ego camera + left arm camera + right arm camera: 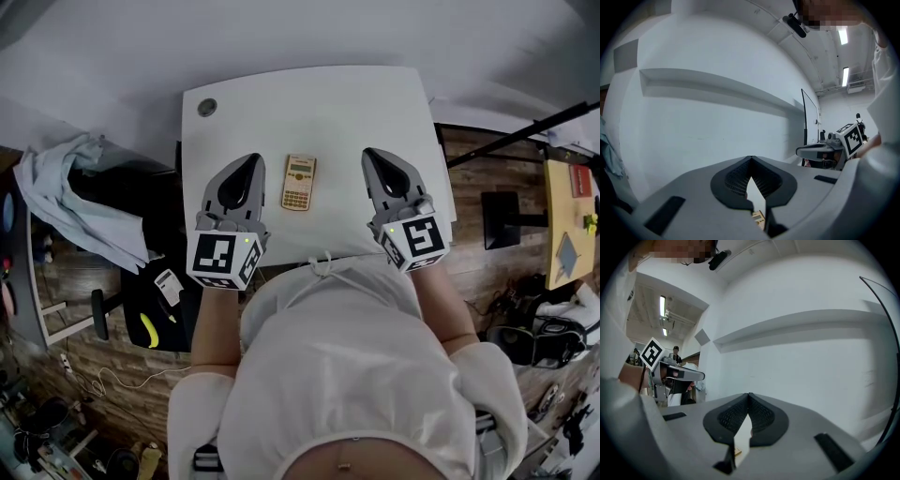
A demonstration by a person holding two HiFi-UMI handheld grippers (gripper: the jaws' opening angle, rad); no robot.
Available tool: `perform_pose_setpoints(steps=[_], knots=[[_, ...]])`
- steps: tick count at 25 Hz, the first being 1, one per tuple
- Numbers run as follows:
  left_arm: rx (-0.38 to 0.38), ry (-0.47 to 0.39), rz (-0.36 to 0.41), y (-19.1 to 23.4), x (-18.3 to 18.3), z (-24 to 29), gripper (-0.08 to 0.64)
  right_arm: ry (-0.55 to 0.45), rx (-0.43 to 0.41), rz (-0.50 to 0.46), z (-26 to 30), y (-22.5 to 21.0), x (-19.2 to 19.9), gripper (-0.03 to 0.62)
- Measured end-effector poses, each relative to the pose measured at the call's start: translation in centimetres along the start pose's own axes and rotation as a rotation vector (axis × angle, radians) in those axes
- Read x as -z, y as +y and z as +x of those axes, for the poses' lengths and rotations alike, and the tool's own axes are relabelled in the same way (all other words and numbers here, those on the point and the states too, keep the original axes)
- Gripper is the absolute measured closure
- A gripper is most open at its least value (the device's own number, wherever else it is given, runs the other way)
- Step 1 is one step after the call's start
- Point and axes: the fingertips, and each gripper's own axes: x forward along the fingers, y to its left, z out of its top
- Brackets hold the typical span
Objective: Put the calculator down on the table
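While the calculator [299,182] lies mid-frame on the table [328,103], the left gripper [251,161] and right gripper [370,153] flank it, jaws pressed together.

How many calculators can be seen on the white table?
1. The calculator lies flat on the table, between the left tongs and the right tongs, apart from both. The tongs hide some tabletop.

No words, brands or numbers clear enough to read. Only black-and-white square code marks on the left gripper [251,159] and the right gripper [367,152]. Print on the calculator [299,182], at the middle of the table [328,103], too small to read.
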Motion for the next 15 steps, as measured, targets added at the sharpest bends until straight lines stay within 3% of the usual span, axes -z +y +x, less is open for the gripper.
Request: perform_pose_setpoints(steps=[7,15], knots=[[-0.008,0.017,-0.018,-0.11,0.65,0.28,0.542,0.027,0.016,-0.046,0.08,-0.06,0.80,0.591],[-0.020,0.017,-0.014,-0.02,0.57,0.81,0.543,0.021,0.018,-0.035,0.29,-0.39,0.72,0.591]])
